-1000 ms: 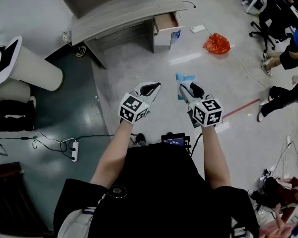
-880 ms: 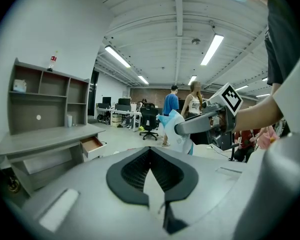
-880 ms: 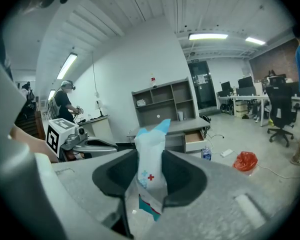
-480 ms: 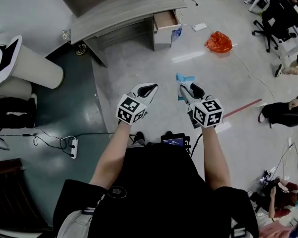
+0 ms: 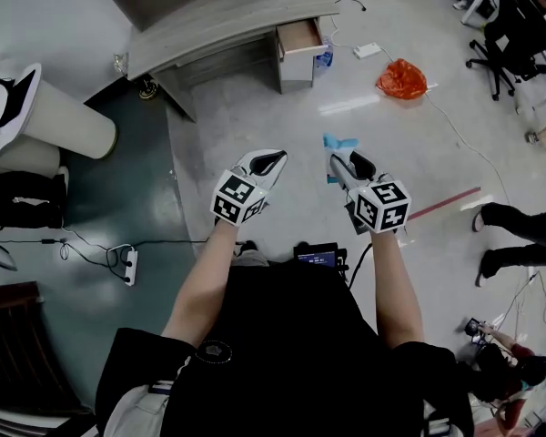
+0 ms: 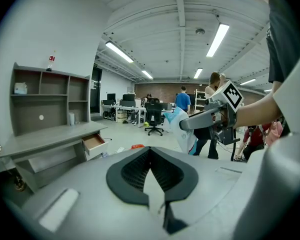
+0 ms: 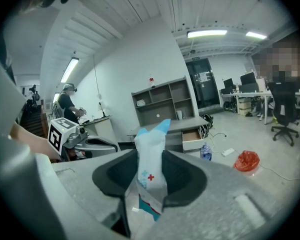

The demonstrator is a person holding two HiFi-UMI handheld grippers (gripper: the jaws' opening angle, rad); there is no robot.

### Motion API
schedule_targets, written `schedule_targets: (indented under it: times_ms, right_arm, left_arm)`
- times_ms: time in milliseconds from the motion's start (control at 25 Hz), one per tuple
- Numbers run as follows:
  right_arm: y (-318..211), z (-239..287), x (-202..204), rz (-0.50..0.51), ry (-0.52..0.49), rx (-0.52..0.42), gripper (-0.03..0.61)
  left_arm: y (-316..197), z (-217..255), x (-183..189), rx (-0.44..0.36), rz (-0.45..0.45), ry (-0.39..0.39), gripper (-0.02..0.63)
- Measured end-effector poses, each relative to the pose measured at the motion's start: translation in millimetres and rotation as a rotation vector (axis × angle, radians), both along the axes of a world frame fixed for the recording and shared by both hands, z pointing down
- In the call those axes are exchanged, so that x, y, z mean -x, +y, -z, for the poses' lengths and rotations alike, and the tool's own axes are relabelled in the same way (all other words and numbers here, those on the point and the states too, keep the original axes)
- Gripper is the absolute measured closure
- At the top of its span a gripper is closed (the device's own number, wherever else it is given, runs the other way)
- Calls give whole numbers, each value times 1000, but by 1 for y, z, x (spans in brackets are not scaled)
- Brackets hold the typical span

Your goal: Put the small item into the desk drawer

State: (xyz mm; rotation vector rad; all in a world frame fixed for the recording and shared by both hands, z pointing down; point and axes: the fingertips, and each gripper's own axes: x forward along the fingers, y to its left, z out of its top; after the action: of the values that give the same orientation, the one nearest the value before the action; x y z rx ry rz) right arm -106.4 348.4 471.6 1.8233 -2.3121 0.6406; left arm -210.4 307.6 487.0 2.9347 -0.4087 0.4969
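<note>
**Q:** What is the condition of the right tool?
**A:** The right tool (image 7: pixel 149 176) is clamped on the small item (image 7: pixel 151 154). This is a white packet with blue ends and a red cross printed on it. The packet stands upright between the pads, and its top end sticks out past the jaw tips.

**Q:** And the left tool?
**A:** The left tool (image 6: pixel 152 170) has its jaws brought together at the tips, with nothing gripped between them.

**Q:** Where is the drawer?
**A:** The drawer (image 5: pixel 300 36) is pulled open beneath one end of the curved grey tabletop (image 5: pixel 220 24). Its brown interior faces up.

**Q:** Where is the small item relative to the drawer?
**A:** It is well apart from the drawer and not inside it. Both tools are held in the air above the floor (image 5: pixel 255 116), on the person's side of the drawer. The right tool is roughly in line with the drawer and the left tool is offset to the left of it.

**Q:** What lies around the drawer?
**A:** A bluish bottle (image 7: pixel 206 152) stands on the floor just beside the drawer. A white power strip (image 5: pixel 366 51) lies to the right of the drawer. An orange bag (image 5: pixel 400 80) lies farther from the drawer on that same side.
</note>
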Motion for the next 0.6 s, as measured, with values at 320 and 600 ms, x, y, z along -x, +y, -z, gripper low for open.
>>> schedule_targets:
  times_ms: [320,600]
  right_arm:
    - [-3,-3,-9,22,-2,2,422]
    - [-6,-11,-12,11,-10,24,422]
  left_arm:
    - [-1,-4,-5,-3,32,-5,612]
    - [-7,-14,-8,25,39,-5,612]
